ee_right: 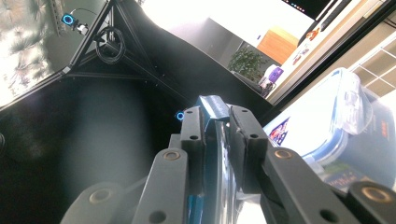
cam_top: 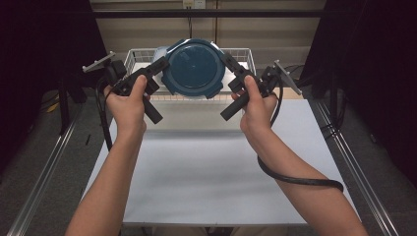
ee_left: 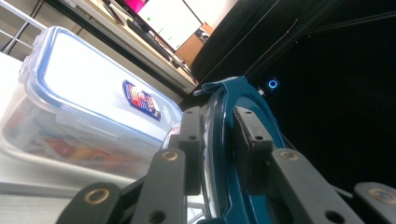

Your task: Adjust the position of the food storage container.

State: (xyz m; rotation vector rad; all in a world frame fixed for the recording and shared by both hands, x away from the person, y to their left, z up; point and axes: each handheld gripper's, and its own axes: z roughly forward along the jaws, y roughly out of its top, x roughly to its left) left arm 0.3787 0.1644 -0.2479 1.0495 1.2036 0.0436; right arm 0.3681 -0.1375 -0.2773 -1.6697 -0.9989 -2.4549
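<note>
Blue round lid (cam_top: 194, 68) upright above the table, left gripper (cam_top: 158, 66) and right gripper (cam_top: 229, 62) clamped on opposite edges.

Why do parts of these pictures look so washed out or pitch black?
High view: the white table is evenly lit and the surroundings are dark. Left gripper view: glare bleaches the clear box's lid. Right gripper view: bright background overexposed, blue lid sharp.

A white wire basket (cam_top: 244, 53) stands at the far edge of the white table (cam_top: 206, 177). A clear plastic box (ee_left: 93, 121) with a blue-rimmed lid and a colourful sticker sits nearby, coloured contents showing through its wall. Bright monitors (ee_left: 173, 21) stand beyond it.
</note>
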